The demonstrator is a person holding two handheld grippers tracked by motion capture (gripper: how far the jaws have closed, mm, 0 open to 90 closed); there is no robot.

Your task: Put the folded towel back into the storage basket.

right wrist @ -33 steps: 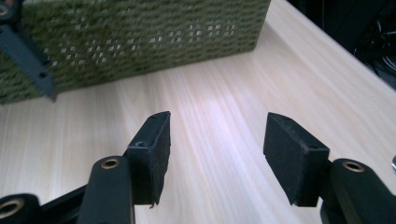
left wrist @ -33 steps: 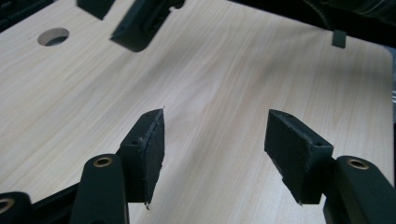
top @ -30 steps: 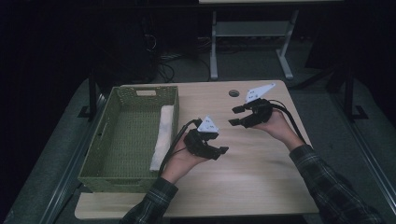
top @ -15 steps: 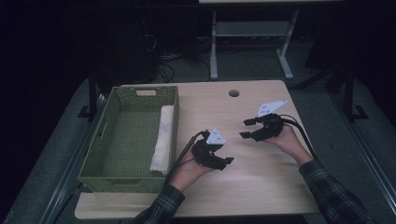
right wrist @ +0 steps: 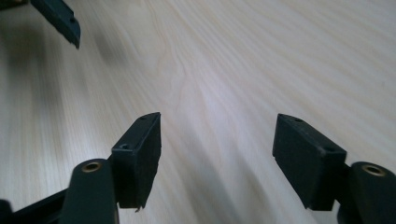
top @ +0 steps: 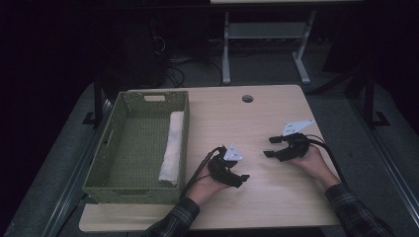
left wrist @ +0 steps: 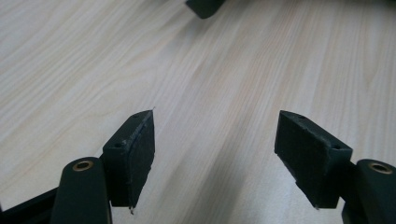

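Nowhere legible writing: left gripper [top: 241,177], right gripper [top: 270,147], both empty-jawed.

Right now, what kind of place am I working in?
Probably a lab or workshop: a pale wooden table, a metal desk frame behind it, cables on the floor, dark surroundings.

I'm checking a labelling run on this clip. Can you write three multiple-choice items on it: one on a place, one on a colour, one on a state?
1. Where does the white rolled cloth lie?
A. in the basket, along its right wall
B. on the bare table
C. in the left gripper

2. What colour is the basket?
A. red
B. green
C. blue

3. How do the left gripper jaws stand?
A. shut on the cloth
B. shut on nothing
C. open over bare wood

Key: 1 A, the high view shows it inside; 2 B, green weave; 3 C, wood shows between the jaws.
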